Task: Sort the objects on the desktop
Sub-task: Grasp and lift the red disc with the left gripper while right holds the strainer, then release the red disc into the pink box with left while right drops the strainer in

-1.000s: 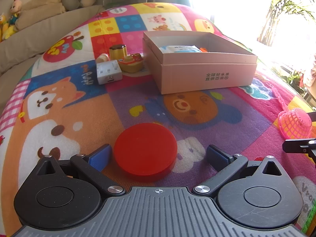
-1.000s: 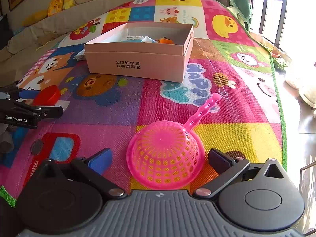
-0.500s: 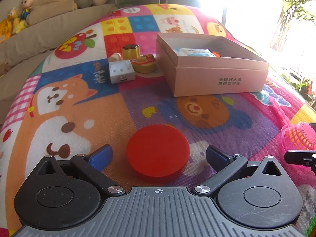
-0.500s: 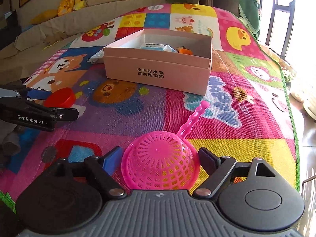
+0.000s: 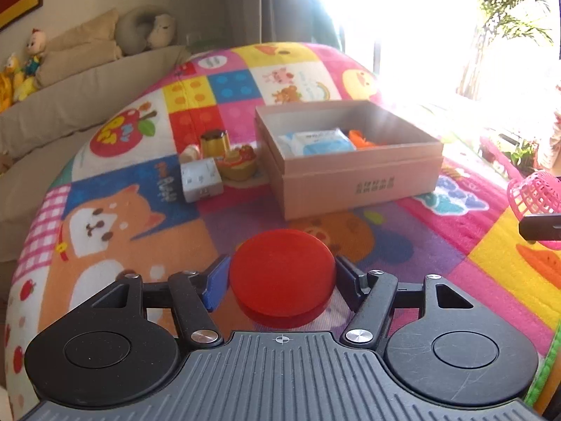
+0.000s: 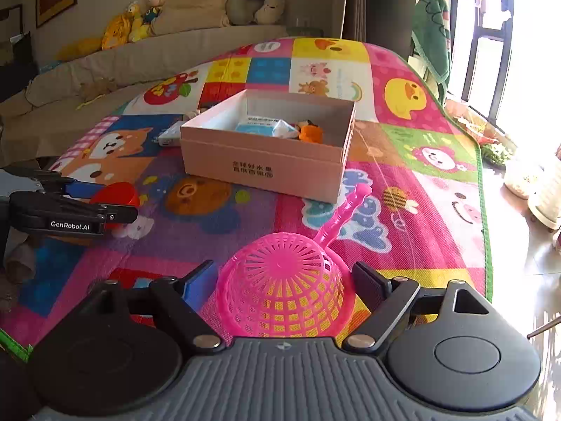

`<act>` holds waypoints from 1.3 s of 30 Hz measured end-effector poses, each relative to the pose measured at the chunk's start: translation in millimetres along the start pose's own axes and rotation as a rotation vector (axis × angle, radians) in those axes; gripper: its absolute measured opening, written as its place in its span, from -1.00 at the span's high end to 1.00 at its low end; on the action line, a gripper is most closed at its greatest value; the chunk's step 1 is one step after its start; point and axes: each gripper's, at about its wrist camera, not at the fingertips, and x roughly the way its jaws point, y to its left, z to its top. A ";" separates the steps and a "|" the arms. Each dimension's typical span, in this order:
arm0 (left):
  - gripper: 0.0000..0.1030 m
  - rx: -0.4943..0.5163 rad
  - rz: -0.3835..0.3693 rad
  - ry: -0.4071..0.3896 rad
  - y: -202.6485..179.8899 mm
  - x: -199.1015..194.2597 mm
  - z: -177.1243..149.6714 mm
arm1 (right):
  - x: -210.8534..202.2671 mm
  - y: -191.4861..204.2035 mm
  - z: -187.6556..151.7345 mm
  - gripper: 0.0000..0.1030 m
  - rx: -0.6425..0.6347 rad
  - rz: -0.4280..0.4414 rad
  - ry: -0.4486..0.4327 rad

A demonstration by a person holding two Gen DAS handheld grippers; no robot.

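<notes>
Red, the round disc (image 5: 281, 277) is now being clamped between the fingers of the left gripper (image 5: 278, 279), which were standing wide on either side of it a second ago, and it is being held raised above the cartoon play mat (image 5: 140, 224) in front of the open cardboard box (image 5: 354, 179). Likewise the pink strainer (image 6: 280, 284) is now being gripped by its bowl in the closed-in right gripper (image 6: 282, 280), handle pointing toward the box.

Bright daylight floods from the window (image 5: 403, 28), blowing it out white; fisheye edges bend; focus sharp.
</notes>
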 end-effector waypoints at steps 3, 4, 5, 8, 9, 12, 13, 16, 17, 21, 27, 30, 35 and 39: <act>-0.34 0.052 -0.007 -0.149 -5.3 -19.1 40.7 | -25.9 -3.5 26.4 -0.63 -0.041 -0.040 -0.123; -0.34 0.080 -0.014 -0.205 -9.2 -22.7 58.9 | -34.8 -3.6 37.4 -0.63 -0.068 -0.063 -0.175; -0.34 0.098 -0.017 -0.244 -12.9 -23.2 73.0 | -42.7 -3.7 49.0 -0.63 -0.092 -0.086 -0.224; -0.34 0.150 -0.020 -0.325 -28.1 -8.1 107.7 | -54.8 -9.9 77.6 -0.63 -0.110 -0.102 -0.325; -0.34 0.165 -0.017 -0.344 -34.3 2.3 117.2 | -54.7 -12.3 86.7 -0.63 -0.109 -0.108 -0.352; -0.64 0.163 -0.045 -0.322 -45.4 42.1 138.8 | -42.9 -15.4 101.0 -0.63 -0.121 -0.119 -0.383; -0.74 0.153 -0.059 -0.288 -46.9 59.2 142.0 | -35.7 -16.3 104.0 -0.63 -0.123 -0.121 -0.378; -0.80 0.129 -0.076 -0.202 -42.7 80.2 127.6 | -5.3 -21.3 110.7 -0.63 -0.100 -0.120 -0.319; -0.87 0.120 -0.084 -0.183 -38.6 81.5 116.2 | 3.2 -23.0 110.6 -0.63 -0.094 -0.118 -0.300; -0.87 0.055 -0.058 -0.061 -14.1 83.0 65.0 | 33.9 -28.0 110.8 -0.63 -0.084 -0.086 -0.238; -0.89 -0.092 -0.009 0.036 30.3 67.1 21.0 | 84.3 -10.0 134.6 -0.63 -0.069 0.031 -0.180; -0.92 -0.112 0.005 0.035 39.5 58.0 13.0 | 113.3 9.8 150.3 -0.63 -0.071 0.083 -0.162; -0.94 -0.120 0.053 0.039 53.0 53.3 0.2 | 158.8 35.2 162.9 -0.75 -0.069 0.113 -0.099; -0.94 -0.189 0.077 0.045 69.6 52.4 -12.7 | 163.5 45.3 154.6 -0.86 -0.084 0.109 -0.072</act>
